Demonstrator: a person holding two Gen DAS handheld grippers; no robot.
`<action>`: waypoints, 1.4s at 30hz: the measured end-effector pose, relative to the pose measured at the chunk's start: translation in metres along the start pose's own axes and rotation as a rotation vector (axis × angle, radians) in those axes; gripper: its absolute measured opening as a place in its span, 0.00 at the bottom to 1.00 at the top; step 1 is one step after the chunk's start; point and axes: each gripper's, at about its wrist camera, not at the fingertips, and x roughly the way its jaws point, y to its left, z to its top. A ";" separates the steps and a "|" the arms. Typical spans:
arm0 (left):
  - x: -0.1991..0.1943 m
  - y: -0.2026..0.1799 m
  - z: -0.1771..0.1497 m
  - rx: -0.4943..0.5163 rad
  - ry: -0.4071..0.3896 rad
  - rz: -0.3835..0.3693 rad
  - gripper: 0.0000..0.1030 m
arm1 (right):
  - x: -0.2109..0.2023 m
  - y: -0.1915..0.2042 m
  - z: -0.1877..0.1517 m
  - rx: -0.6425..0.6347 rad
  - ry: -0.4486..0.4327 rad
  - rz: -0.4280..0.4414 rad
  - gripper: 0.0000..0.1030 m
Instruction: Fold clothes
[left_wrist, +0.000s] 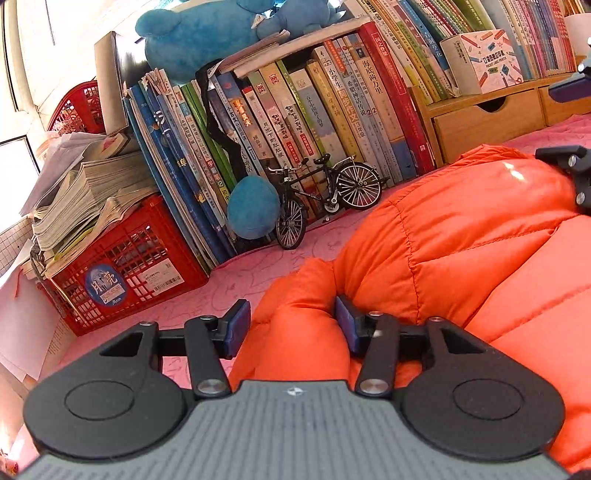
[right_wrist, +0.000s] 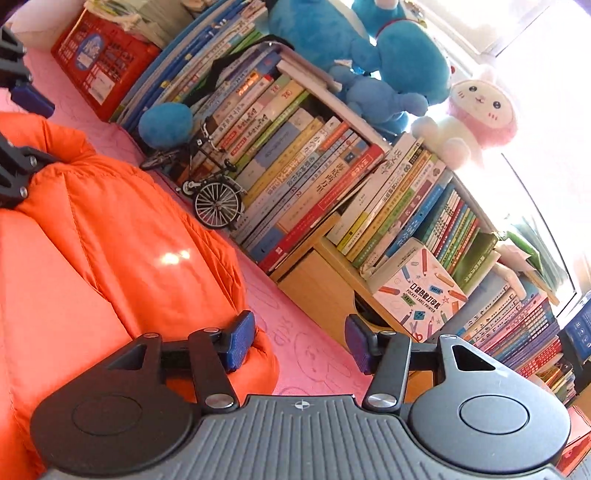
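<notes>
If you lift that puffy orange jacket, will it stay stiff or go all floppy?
Probably floppy: the orange jacket bulges in soft quilted puffs and sags around the left tool. It likely feels light for its bulk. Its shiny fabric may slip.

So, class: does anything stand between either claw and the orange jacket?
Nothing visible does. The left claw is open, with a roll of the orange jacket between its pads. The right claw is open, its left pad at the jacket's edge.
</notes>
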 end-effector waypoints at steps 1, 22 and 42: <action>0.000 0.001 0.000 -0.004 0.002 -0.002 0.48 | -0.006 -0.005 0.007 0.043 -0.027 0.010 0.52; 0.000 0.008 -0.003 -0.049 0.015 -0.045 0.49 | 0.003 0.003 -0.027 -0.022 0.094 -0.037 0.48; 0.002 0.020 -0.006 -0.115 0.033 -0.084 0.51 | 0.024 0.005 0.002 0.222 0.041 0.182 0.78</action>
